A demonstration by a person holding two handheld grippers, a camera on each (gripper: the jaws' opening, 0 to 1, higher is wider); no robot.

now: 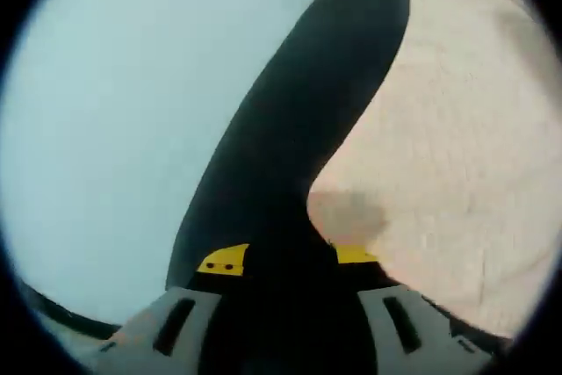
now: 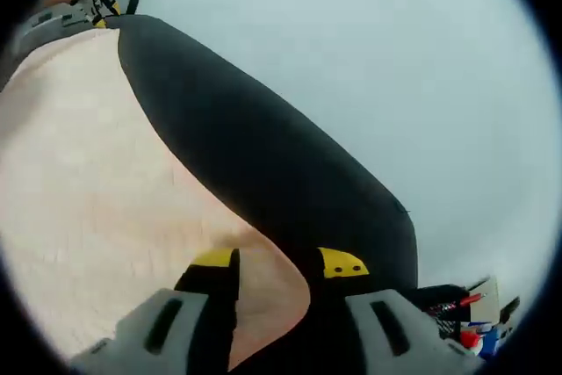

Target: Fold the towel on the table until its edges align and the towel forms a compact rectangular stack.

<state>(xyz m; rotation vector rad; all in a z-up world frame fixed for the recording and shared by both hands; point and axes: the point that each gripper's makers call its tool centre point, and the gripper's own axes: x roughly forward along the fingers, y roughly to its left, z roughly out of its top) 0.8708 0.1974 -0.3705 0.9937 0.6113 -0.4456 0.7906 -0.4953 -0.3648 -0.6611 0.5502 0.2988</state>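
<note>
Towel is a pale beige sheet lying on a dark mat, with the white table beyond. In the left gripper view, left gripper has jaws set fairly wide around a near towel corner – corner sits between the yellow-tipped jaws, but whether they actually pinch it I cannot tell. In the right gripper view, right gripper is likewise wide, with a rounded towel corner poking up between its jaws; contact unclear there too. Judgement: early stage – towel looks spread in a single layer, both near corners being addressed, no fold visible, so all folds and edge alignment remain. Small clutter of red and blue items sits at the far right of the table. No readable brands, labels or writing anywhere.
</note>
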